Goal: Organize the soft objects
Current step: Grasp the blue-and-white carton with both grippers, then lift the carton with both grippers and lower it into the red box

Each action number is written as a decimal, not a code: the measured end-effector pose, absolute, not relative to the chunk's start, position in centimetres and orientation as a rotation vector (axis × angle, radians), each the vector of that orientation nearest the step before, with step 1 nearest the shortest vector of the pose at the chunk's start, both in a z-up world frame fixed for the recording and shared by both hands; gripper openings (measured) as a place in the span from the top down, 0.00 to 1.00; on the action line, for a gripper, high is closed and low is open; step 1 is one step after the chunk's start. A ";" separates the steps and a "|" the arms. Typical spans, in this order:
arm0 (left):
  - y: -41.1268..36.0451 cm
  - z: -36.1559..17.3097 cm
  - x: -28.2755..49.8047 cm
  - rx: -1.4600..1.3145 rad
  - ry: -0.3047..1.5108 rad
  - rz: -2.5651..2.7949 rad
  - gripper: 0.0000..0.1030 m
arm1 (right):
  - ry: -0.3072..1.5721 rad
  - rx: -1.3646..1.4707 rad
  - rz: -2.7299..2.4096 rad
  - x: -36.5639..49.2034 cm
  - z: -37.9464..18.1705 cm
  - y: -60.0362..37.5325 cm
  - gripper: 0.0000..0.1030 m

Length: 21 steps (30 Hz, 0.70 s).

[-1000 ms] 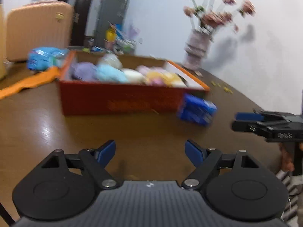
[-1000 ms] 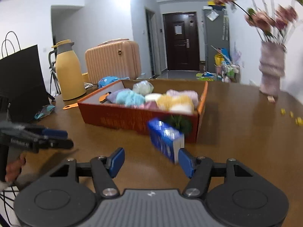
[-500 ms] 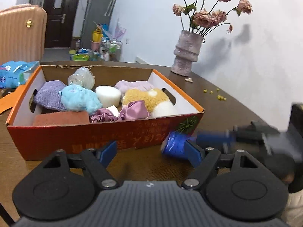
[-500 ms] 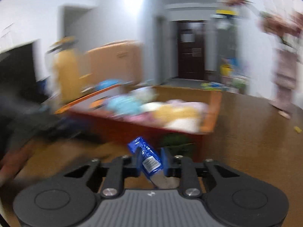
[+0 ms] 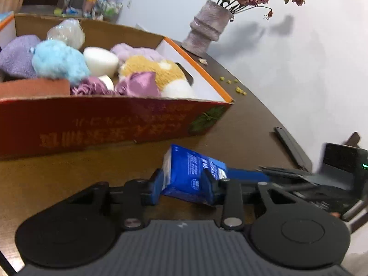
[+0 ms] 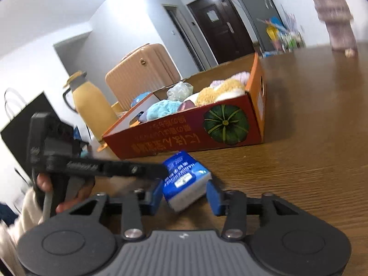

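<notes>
**Inspector A:** Starting at the left, we note the cardboard box [image 5: 115,124] is already crowded with plush items [image 5: 57,62]. We see little free room along its near wall.

**Inspector B:** Agreed. In the centre, the left gripper [image 5: 184,184] has just been closing, and both its pads now press the blue tissue pack [image 5: 191,174]. The pack sits tilted just in front of the box, outside it and low over the table [image 5: 241,124]. We cannot tell whether it touches the wood.

**Inspector A:** The pads hold the pack's near end only. We judge that a soft pack held this way may sag or pivot and slip out on the lift.

**Inspector B:** On the right, the right gripper [image 6: 184,197] has just been opening with the pack between its jaws. One pad looks to be against the wrapper, and the other looks just clear of it.

**Inspector A:** That is our main concern. If either hand pulls away before the right jaws clear the pack, the wrapper could snag and be dragged loose. The two sets of fingers cross closely and could knock together.
</notes>
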<state>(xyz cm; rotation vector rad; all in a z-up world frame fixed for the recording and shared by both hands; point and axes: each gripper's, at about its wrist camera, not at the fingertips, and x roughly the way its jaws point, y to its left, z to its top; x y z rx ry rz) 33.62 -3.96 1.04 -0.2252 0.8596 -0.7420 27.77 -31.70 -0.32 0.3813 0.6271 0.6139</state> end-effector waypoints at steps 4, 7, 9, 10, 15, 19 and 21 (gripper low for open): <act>-3.2 1.8 33.2 -0.212 0.851 -0.728 0.63 | 0.635 0.392 0.612 29.5 -0.5 -30.9 0.75; -2.2 1.6 33.9 -0.272 0.850 -0.690 0.63 | 0.647 0.384 0.616 30.0 -0.7 -30.6 0.77; -1.8 1.4 34.3 -0.308 0.841 -0.642 0.63 | 0.653 0.389 0.610 30.3 -0.9 -30.3 0.77; -1.8 1.2 34.5 -0.315 0.840 -0.624 0.63 | 0.651 0.393 0.608 30.6 -0.9 -30.2 0.77; -2.5 0.9 34.3 -0.287 0.840 -0.614 0.66 | 0.647 0.384 0.594 31.5 -0.9 -29.5 0.75; -2.5 0.8 34.2 -0.271 0.833 -0.618 0.66 | 0.648 0.377 0.597 31.7 -1.0 -29.4 0.75; -2.6 0.8 34.1 -0.264 0.824 -0.616 0.66 | 0.651 0.376 0.596 31.8 -1.0 -29.3 0.75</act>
